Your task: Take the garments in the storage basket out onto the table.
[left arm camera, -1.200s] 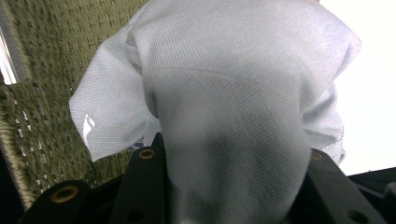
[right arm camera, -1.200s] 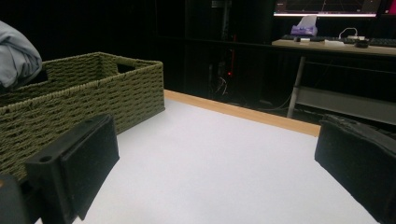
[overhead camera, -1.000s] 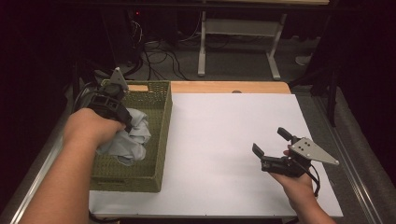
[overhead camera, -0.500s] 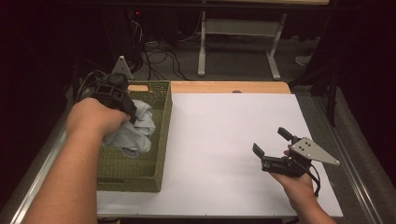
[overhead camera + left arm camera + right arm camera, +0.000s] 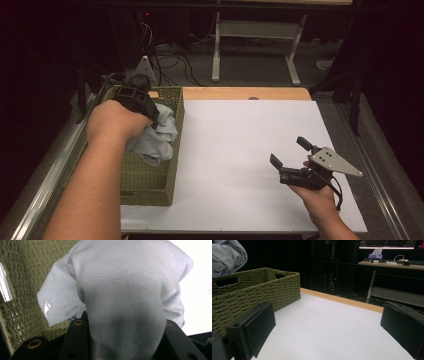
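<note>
A light grey-blue cloth (image 5: 156, 137) hangs bunched over the green woven basket (image 5: 150, 185) at the table's left. My left gripper (image 5: 150, 112) is shut on it from above. In the left gripper view the cloth (image 5: 125, 290) drapes over both jaws and hides their tips, with the basket's weave (image 5: 22, 277) behind it. My right gripper (image 5: 290, 151) is held low over the white table top near the front right, open, with nothing between its jaws. The right gripper view (image 5: 328, 327) looks across the table to the basket (image 5: 262, 287) and the lifted cloth (image 5: 227, 255).
White table top (image 5: 240, 140) stretches between the basket and my right hand. A wooden strip (image 5: 245, 93) runs along its far edge. A metal rail (image 5: 45, 195) borders the left side. Beyond the table are cables and a desk frame (image 5: 255, 35) on the dark floor.
My left gripper has risen with the cloth and shifted a little right, toward the basket's inner wall, so the cloth hangs higher. The right gripper has stayed put.
</note>
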`<state>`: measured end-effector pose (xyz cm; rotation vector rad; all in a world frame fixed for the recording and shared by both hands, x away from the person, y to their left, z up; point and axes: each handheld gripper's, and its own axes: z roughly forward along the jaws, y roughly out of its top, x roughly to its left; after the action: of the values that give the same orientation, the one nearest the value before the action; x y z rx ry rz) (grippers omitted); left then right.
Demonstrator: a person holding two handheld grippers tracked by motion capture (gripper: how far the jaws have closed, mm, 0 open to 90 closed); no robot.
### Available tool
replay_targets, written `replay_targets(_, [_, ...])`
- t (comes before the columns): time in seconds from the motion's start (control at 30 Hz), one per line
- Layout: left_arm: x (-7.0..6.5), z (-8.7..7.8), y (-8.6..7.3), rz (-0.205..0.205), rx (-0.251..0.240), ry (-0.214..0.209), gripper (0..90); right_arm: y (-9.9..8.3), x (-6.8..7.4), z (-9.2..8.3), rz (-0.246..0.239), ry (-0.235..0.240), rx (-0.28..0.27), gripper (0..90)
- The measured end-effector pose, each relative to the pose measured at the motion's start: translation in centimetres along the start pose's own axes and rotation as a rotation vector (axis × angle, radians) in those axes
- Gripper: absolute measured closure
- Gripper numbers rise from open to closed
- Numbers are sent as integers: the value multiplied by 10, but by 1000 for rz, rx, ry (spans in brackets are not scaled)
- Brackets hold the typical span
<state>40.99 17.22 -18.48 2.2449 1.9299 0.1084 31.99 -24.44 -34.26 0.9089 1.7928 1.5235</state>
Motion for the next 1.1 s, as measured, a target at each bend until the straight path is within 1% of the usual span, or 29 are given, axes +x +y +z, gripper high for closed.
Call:
replay_targets(0.1, [-8,-1,4,11,-2,-13,616,0,-1,0,-5,0,-2,9])
replay_targets(0.2, [-17,1,8,23,-5,-15,616,0,0,0,4,0,0,8])
replay_targets(0.3, [-26,5,11,36,0,-32,616,0,0,0,2,2,-1,8])
replay_targets(0.33, [-29,6,12,41,2,-35,616,0,-1,-1,-7,3,-2,9])
replay_targets(0.37, [-32,7,13,46,4,-38,616,0,-1,-1,-7,3,-2,9])
replay_targets(0.4, [-35,9,15,50,3,-38,616,0,-1,-1,3,0,-2,8])
replay_targets(0.47, [-41,11,17,60,6,-45,616,0,-1,-1,-3,2,-2,9])
replay_targets(0.5, [-44,12,18,65,6,-50,616,0,-1,-1,1,1,-3,9])
replay_targets(0.53, [-50,14,20,77,6,-51,616,0,-1,0,0,2,-4,8])
replay_targets(0.57, [-50,14,20,77,6,-51,616,0,-1,0,0,2,-4,8])
replay_targets(0.8, [-67,19,28,101,7,-60,616,0,0,0,8,7,0,8])
replay_targets(0.9, [-74,21,30,115,16,-61,615,1,0,-1,-5,10,-6,8])
replay_targets(0.93, [-76,22,31,118,15,-61,615,1,0,-1,-1,12,-11,9])
replay_targets(1.1, [-86,25,35,137,15,-66,614,1,-1,-1,1,4,-11,9])
